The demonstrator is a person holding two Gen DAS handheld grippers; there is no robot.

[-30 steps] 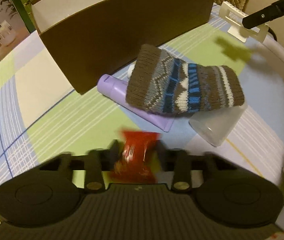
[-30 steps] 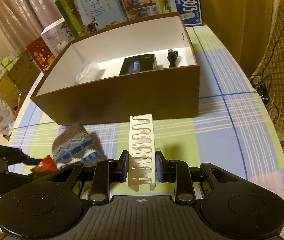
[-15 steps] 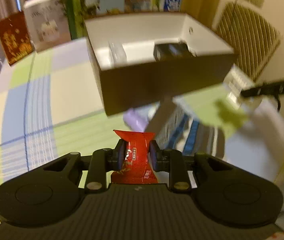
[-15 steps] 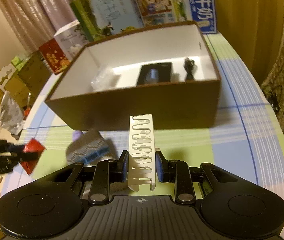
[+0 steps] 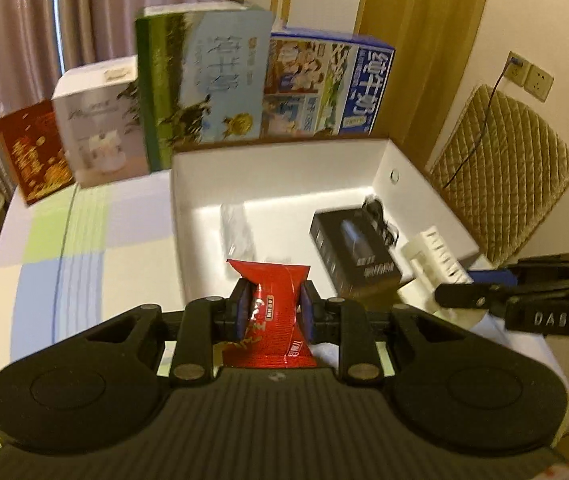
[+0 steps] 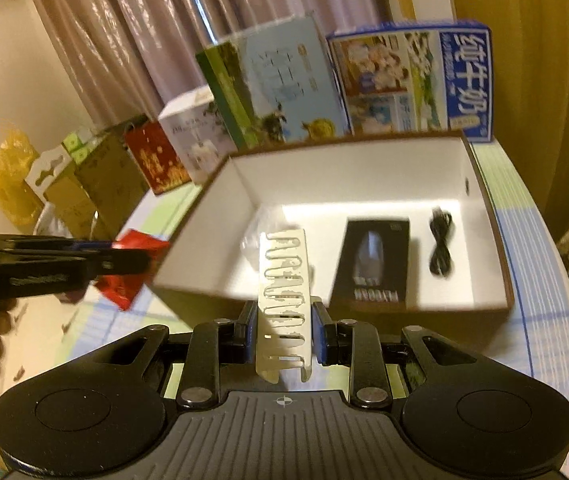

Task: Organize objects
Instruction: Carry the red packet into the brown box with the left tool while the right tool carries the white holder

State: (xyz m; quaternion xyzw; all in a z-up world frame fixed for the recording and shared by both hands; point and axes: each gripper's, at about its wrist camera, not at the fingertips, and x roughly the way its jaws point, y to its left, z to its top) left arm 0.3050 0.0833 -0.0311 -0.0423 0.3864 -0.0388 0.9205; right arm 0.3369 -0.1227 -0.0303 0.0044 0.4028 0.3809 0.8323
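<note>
The left gripper (image 5: 272,306) is clamping its jaws on a shiny red packet (image 5: 270,312) near the box's (image 6: 364,168) front left corner. The right gripper (image 6: 284,330) is pinching a white slotted plastic strip (image 6: 284,296) upright above the box's front edge on the worktop (image 5: 84,240).

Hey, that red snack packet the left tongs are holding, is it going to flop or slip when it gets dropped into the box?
The red packet looks crinkly and thin, so probably floppy and light. Its glossy film may be slippery.
</note>
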